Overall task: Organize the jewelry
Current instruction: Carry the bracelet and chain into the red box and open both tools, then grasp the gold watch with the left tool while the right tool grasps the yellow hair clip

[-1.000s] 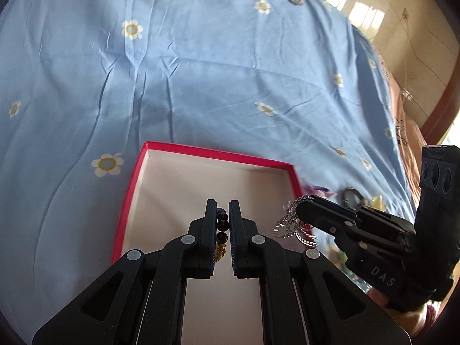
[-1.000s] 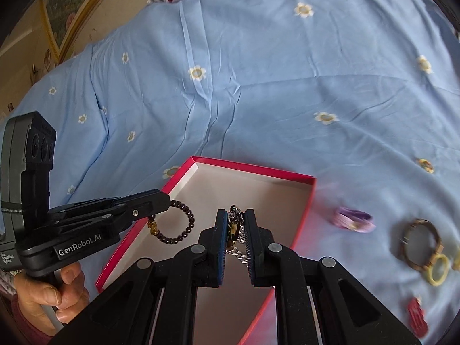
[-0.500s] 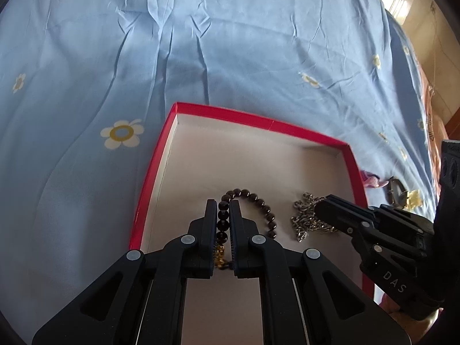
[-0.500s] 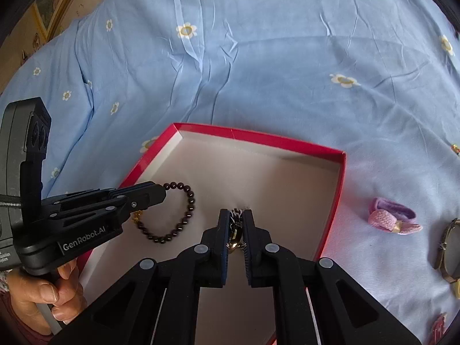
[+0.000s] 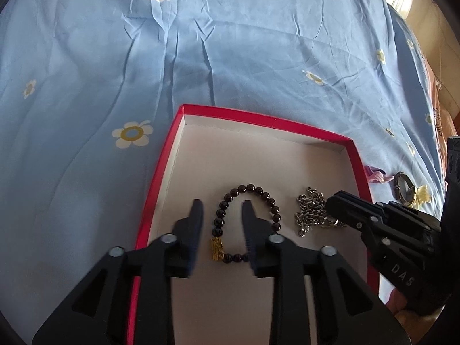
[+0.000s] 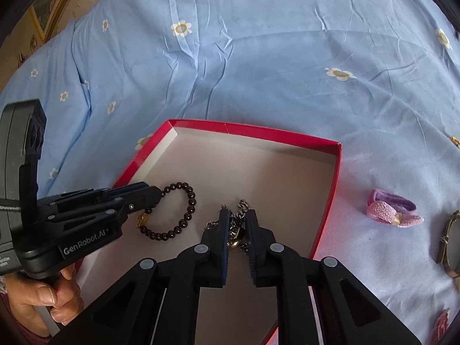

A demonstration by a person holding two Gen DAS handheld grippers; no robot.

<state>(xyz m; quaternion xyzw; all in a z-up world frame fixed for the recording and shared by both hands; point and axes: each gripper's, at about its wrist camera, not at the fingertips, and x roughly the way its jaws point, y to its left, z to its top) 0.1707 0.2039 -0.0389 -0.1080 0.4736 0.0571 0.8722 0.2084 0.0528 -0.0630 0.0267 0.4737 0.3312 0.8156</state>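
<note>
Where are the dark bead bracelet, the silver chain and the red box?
Bead bracelet [image 5: 249, 187]: left wrist view, top beads of the loop.
Silver chain [image 5: 309, 211]: left wrist view, heaped links.
Red box [image 6: 258, 130]: right wrist view, far rim.

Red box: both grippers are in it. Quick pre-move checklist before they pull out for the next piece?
1. Bead bracelet lies flat on the red box floor: ok.
2. Left gripper jaws opening, pads off the beads: ok.
3. Silver chain on the box floor: ok.
4. Right gripper clear of the chain: not ok; jaws opening, chain between the pads.
5. Chain snagged on a pad: cannot tell.
6. Next pieces on the sheet, purple hair tie and watch: ok.
</note>
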